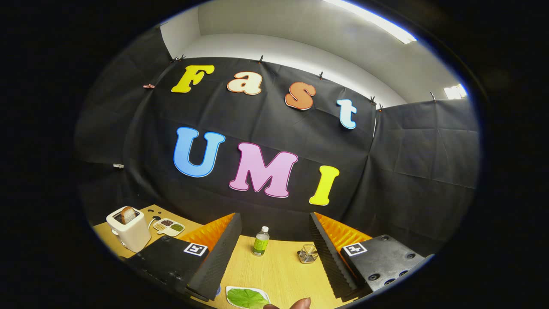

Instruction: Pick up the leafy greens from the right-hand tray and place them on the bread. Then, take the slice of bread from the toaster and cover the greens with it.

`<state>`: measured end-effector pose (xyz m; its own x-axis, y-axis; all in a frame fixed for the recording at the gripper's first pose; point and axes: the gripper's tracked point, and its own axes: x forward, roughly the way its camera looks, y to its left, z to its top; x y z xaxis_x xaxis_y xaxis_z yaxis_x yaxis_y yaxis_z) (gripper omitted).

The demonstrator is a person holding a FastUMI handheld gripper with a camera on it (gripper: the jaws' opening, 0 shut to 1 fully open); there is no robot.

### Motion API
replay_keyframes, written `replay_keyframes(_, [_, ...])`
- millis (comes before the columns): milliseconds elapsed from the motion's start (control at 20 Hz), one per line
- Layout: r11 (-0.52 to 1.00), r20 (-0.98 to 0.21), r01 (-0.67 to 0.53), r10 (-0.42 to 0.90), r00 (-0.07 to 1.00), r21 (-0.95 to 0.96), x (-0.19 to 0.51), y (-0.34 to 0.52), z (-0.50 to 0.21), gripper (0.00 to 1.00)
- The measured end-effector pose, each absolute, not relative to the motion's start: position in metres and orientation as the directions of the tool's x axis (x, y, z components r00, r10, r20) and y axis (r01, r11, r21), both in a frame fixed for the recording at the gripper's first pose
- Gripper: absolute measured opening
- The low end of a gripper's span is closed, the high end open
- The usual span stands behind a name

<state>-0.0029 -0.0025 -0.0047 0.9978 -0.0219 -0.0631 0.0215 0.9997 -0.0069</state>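
The gripper (274, 257) is hovering with fingers spread wide, gripping nothing. It should be dipping toward the leafy greens (246, 297) between its fingers, probably pinching the leaf's edge lightly.

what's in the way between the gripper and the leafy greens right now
Nothing visible. The gripper is open, its fingers spread wide, and the leafy greens lie on the white tray low between them on bare table. The bottle and wire holder stand beyond. Fingertips show beside the greens.

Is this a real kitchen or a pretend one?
Probably a pretend one: a test booth with black cloth walls. A toaster holding bread, a bottle and leafy greens sit on a wooden table. The gripper is open.
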Motion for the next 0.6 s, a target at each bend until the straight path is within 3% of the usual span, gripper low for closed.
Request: replay_keyframes(600, [0.999,-0.123,-0.025,0.022,0.992,-0.021,-0.005,0.004,-0.022,0.98])
